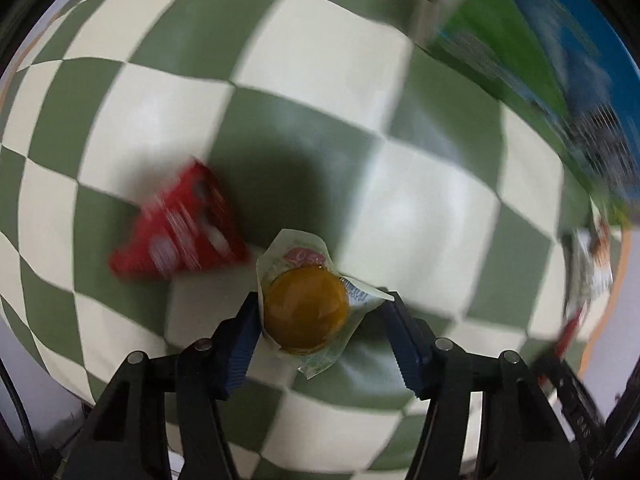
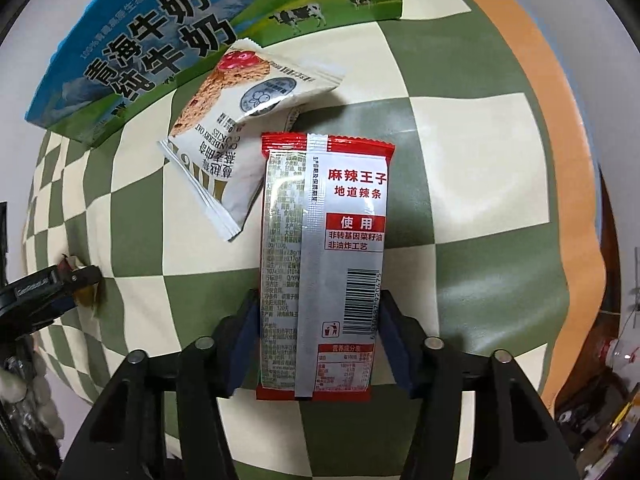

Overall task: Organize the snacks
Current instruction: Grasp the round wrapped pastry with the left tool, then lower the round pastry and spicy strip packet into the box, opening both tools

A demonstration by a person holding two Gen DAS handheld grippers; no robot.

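Note:
My left gripper (image 1: 320,304) is shut on a clear-wrapped round orange-brown pastry (image 1: 306,310), held above the checkered cloth (image 1: 420,200). A small red snack packet (image 1: 180,236) lies blurred on the cloth just left of it. My right gripper (image 2: 318,304) is shut on a long red and silver spicy-strip packet (image 2: 320,264), its back side up. A white cranberry oat cookie packet (image 2: 240,136) lies on the cloth just beyond it, partly against the milk carton box (image 2: 160,48). The left gripper (image 2: 60,284) with its pastry shows at the far left of the right wrist view.
The blue and green milk carton box lies at the back of the cloth and shows blurred in the left wrist view (image 1: 540,60). The white cookie packet also shows blurred at the right edge there (image 1: 592,268). An orange cloth border (image 2: 520,40) runs along the right side.

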